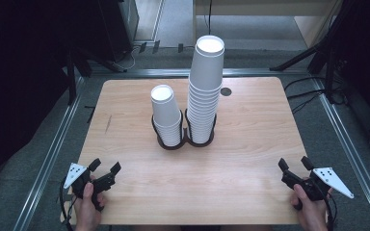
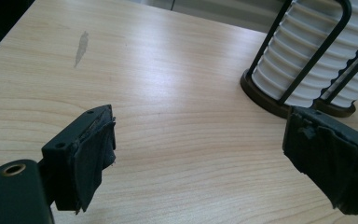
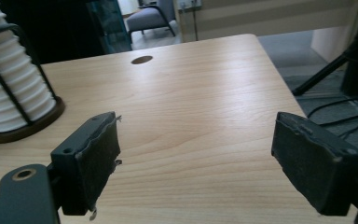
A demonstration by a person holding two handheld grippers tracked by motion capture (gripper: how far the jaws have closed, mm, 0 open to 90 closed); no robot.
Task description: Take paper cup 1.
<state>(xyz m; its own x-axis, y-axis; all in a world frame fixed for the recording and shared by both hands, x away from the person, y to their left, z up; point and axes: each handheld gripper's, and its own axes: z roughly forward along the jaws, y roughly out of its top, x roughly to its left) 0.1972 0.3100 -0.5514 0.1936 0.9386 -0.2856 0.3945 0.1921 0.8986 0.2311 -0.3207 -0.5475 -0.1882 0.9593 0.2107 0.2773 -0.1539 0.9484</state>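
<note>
Both grippers' jaws gape; beyond, ribbed white cup stacks [image 1: 192, 103] stand upright

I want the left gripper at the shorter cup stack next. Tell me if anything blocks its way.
Nothing visible does. Only bare table lies between the left gripper and the shorter cup stack. The holder's black wire runs up the stack's side, so part of the cups is caged.

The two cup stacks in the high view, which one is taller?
The right-hand stack, nearer the right gripper. It rises well above the shorter stack beside it in the black holder.
</note>
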